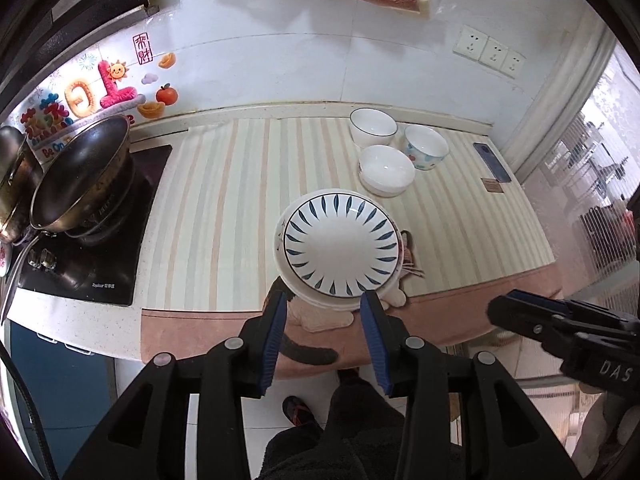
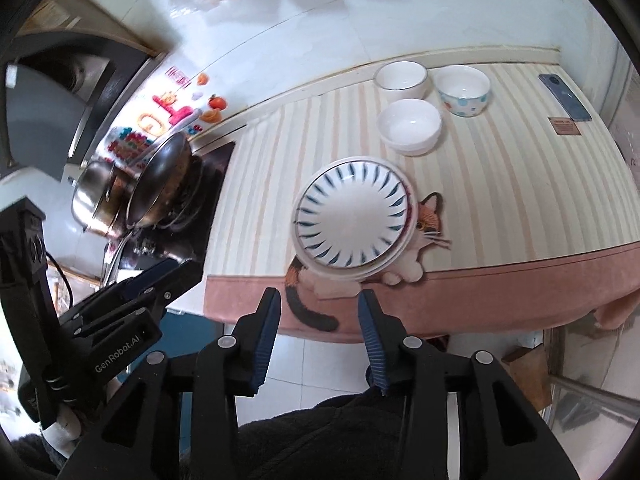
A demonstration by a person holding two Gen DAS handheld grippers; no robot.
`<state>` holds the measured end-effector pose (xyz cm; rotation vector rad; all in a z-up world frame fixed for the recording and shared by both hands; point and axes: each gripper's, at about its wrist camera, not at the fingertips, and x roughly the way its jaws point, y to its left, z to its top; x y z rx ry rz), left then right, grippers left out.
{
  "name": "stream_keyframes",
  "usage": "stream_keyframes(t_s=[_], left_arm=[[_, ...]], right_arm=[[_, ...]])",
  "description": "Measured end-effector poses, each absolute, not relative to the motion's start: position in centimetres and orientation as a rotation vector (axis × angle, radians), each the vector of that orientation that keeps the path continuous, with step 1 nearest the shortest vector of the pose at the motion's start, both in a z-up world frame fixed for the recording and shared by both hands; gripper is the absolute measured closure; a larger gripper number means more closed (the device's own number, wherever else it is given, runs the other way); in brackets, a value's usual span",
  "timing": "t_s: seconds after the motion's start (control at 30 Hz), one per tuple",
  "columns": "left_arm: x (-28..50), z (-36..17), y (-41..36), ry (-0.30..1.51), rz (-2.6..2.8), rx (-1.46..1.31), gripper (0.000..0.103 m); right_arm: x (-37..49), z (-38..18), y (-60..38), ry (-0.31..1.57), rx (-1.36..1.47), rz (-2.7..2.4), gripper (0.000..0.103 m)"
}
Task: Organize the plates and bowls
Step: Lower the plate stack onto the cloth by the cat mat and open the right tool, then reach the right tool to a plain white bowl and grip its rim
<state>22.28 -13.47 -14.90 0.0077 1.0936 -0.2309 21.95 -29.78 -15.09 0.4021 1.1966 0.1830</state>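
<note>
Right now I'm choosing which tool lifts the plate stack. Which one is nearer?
Left. The left tool sits open at the plate stack near edge; the right tool hangs open, short of it.

I see a white plate (image 1: 342, 246) with dark blue leaf strokes radiating round its rim, on a stack of white plates. Behind it sit a plain white bowl (image 1: 386, 169), a white bowl with a thin dark rim line (image 1: 373, 126), and a white bowl with pale blue dots (image 1: 426, 147). The cloth (image 1: 224, 200) over my bench carries cream, peach and pale green stripes, a dusty pink border and an orange, black and white cat (image 2: 428, 220). My fingers (image 1: 274, 340) have blue ribbed pads on black frames. The hob (image 1: 100, 256) is glossy black.
</note>
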Motion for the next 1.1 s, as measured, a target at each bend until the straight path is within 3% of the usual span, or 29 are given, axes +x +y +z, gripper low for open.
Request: stream_keyframes(t_s=[0.53,0.93,1.0,1.03,1.07,1.1], left_arm=[[38.4,-22.0,-20.6,1.21,-0.065,-0.061,0.067],[51.8,-33.1,-25.1,1.434,-0.136,-0.111,0.067],[52.8,-34.7,-25.7,1.462,-0.166,-0.112,0.068],[53.1,-35.2,-25.8,1.468,-0.177,-0.116,0.073],[53.3,-35.6,-26.0,1.474,-0.188,-0.116,0.081],[53.5,-36.1,-26.3,1.48,-0.204,-0.118,0.082]], right_arm=[[38.5,-24.4,-43.4,1.319,0.466,0.151,0.057],[51.8,-35.1,-45.4,1.437,0.456,0.159,0.058],[53.0,-36.6,-45.4,1.453,0.481,0.155,0.069],[53.4,-37.2,-45.4,1.458,0.493,0.159,0.074],[53.7,-37.8,-45.3,1.465,0.495,0.164,0.086],[54.1,-38.4,-45.2,1.47,0.489,0.157,0.088]])
